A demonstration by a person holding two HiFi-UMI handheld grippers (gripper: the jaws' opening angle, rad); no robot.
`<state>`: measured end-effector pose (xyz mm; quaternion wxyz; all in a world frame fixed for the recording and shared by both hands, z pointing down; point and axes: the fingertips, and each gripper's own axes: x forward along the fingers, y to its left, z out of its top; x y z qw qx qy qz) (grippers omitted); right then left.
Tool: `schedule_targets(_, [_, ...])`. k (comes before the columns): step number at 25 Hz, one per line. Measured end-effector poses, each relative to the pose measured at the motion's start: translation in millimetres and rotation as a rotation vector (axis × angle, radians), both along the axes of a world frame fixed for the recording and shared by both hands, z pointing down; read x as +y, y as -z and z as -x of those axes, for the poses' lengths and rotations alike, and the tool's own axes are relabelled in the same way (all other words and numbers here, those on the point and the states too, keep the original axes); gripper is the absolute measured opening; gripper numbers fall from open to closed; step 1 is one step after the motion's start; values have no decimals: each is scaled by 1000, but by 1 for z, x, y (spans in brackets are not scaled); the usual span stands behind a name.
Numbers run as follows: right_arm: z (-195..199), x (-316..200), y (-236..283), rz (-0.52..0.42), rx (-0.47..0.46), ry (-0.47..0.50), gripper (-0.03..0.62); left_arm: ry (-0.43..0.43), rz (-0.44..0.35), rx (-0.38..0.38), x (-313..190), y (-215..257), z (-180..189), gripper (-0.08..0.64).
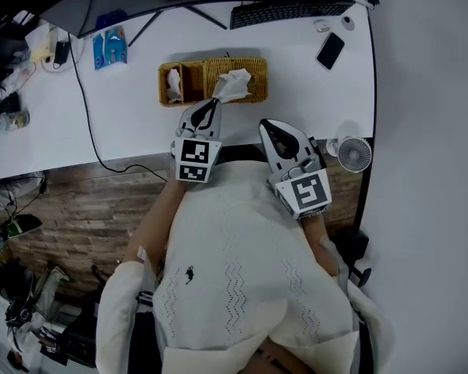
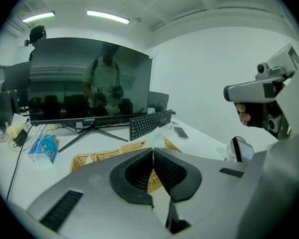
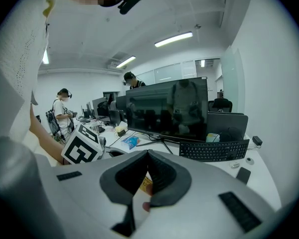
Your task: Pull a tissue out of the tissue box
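Tissue (image 1: 232, 82): white, crumpled, standing up out of the top of the box; its lower corner reaches down toward 7 o'clock, to the left claw's tips.
Tissue box (image 1: 256, 75): wicker, on the white desk (image 1: 125, 107), at 12 o'clock from the person's chest; a smaller wicker compartment (image 1: 171, 70) joins it at 9 o'clock, with crumpled white paper inside.
Left gripper (image 1: 215, 101): at 7 o'clock of the box, tips over its near rim; in the left gripper view (image 2: 153, 151) the jaws are pressed together at the tips, pinching the tissue's corner.
Right gripper (image 1: 266, 125): at 5 o'clock of the box, over the desk's near edge, apart from box and tissue; in the right gripper view (image 3: 148, 153) the jaws meet at the tips with nothing caught between them.
Keyboard (image 1: 292, 10): black, at 1 o'clock of the box, at the desk's far edge.
Phone (image 1: 330, 50): dark, at 2 o'clock of the box.
Fan (image 1: 354, 153): small, white, at 3 o'clock of the right gripper.
Blue packet (image 1: 109, 49): at 10 o'clock of the box.
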<state>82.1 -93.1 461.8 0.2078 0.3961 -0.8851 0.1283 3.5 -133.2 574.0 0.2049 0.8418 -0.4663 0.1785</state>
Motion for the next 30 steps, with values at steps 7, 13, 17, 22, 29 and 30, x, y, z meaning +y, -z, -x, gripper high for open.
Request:
schedule_targets(7, [6,0,-3,2,6,28,2,27,3,11,3,4,8,14])
schedule_targets(13, [10,0,-5,7,7,37,2,50,-2,26,5,11,17,14])
schedule_targets(17, [13,-1,-6,6,7,49,2,62,-11,25,7,16,23,14])
schedule_targets(22, [17,-2,-7,6,7,59,2,74,-25,26,10,22,29,14])
schedule_targets(29, [22,-5,-7,10,3,75,2,89,-40,43,11,35,37,14])
schedule_targets(30, [23,-5,-8,11,1,77,2,91,-43,44,12,37,38,14])
